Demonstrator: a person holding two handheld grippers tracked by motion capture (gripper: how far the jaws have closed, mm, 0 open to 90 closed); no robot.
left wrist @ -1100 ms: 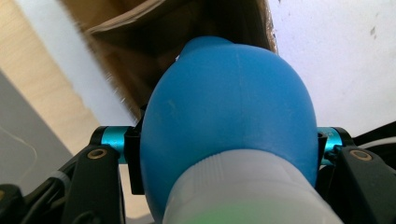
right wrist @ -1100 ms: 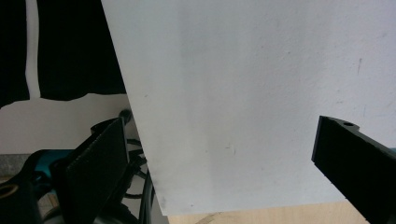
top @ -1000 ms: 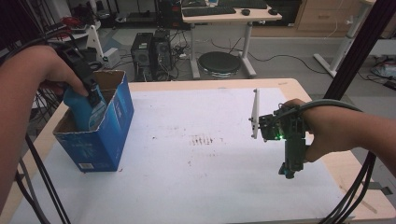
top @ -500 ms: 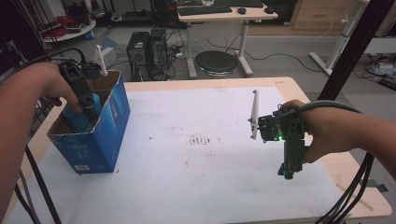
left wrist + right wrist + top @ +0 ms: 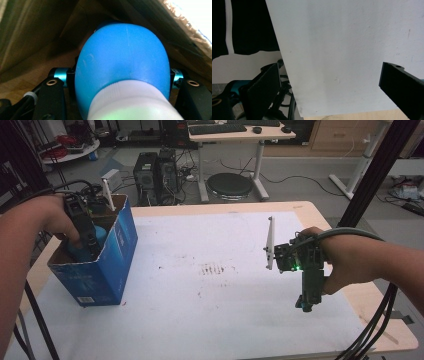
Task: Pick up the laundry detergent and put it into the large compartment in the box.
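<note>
Step in hand: left gripper (image 5: pixel 82 237), clenched on the blue plastic bottle with white cap (image 5: pixel 122 62), lowers it inside the blue cardboard box (image 5: pixel 117 265); right gripper (image 5: pixel 306 306) hangs released over the white-covered table (image 5: pixel 200 320); next move probably calls for release.

High view: fixed cam above near edge, faces fwd and down over whole bench (image 5: pixel 210 320), office floor at far end. Left gripper view: cam inside cardboard box (image 5: pixel 37 30) at left, v. close on blue bottle (image 5: pixel 122 57). Right gripper view: cam low, close over white bench top (image 5: pixel 342 50). Shared w/ high view: box, bottle, bench top.
</note>
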